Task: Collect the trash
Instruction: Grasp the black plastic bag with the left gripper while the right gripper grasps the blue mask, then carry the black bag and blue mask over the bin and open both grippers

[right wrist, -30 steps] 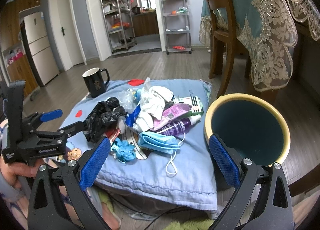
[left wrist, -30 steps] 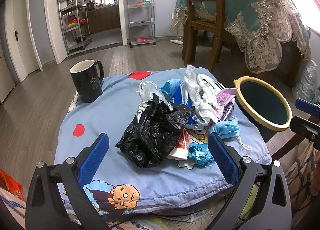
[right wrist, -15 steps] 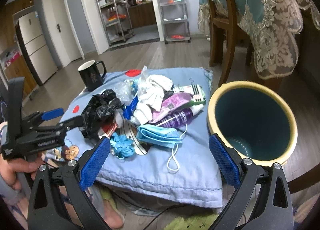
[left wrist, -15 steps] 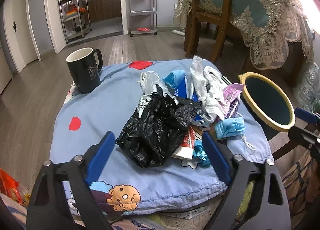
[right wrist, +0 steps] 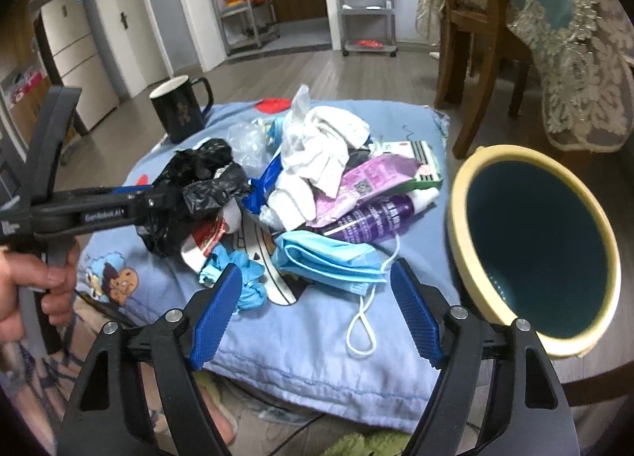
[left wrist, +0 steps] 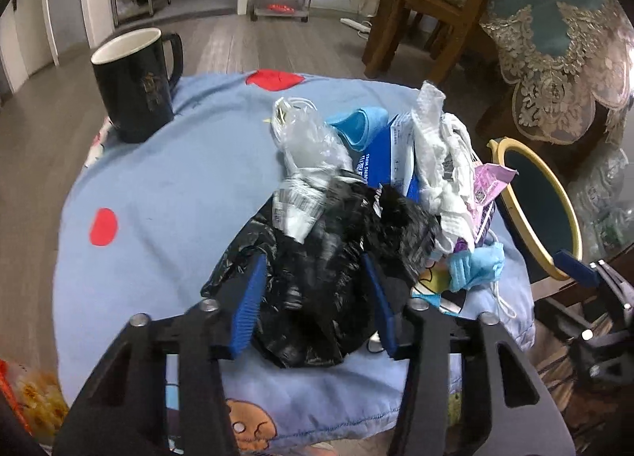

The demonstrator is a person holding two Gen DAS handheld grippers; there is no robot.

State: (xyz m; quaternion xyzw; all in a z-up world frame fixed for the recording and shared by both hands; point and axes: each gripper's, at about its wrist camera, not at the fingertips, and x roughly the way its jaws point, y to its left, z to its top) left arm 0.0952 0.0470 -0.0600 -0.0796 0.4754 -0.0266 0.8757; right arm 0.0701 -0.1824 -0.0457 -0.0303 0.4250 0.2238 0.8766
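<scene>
A heap of trash lies on a light blue cushion [left wrist: 170,194] [right wrist: 400,341]. My left gripper [left wrist: 315,297] [right wrist: 158,200] has its jaws closing on a crumpled black plastic bag [left wrist: 325,257] [right wrist: 198,174], and both blue pads press into its sides. My right gripper [right wrist: 317,313] hangs low over a folded blue face mask [right wrist: 329,259]. Its jaws are closing but stand wide, and the mask lies on the cushion between the pads untouched. Beyond are white crumpled paper [right wrist: 317,154], a purple wrapper [right wrist: 372,182] and a blue glove [right wrist: 237,269].
A dark bin with a yellow rim [right wrist: 459,218] [left wrist: 511,214] stands just right of the cushion. A black mug [left wrist: 134,91] [right wrist: 178,111] sits on the cushion's far left corner. A wooden chair [right wrist: 475,59] and a lace-covered table stand behind. A hand [right wrist: 35,281] holds the left gripper.
Both grippers have come down and forward toward the heap. The left jaws have narrowed from wide open onto the black bag. The right jaws have narrowed a little over the face mask.
</scene>
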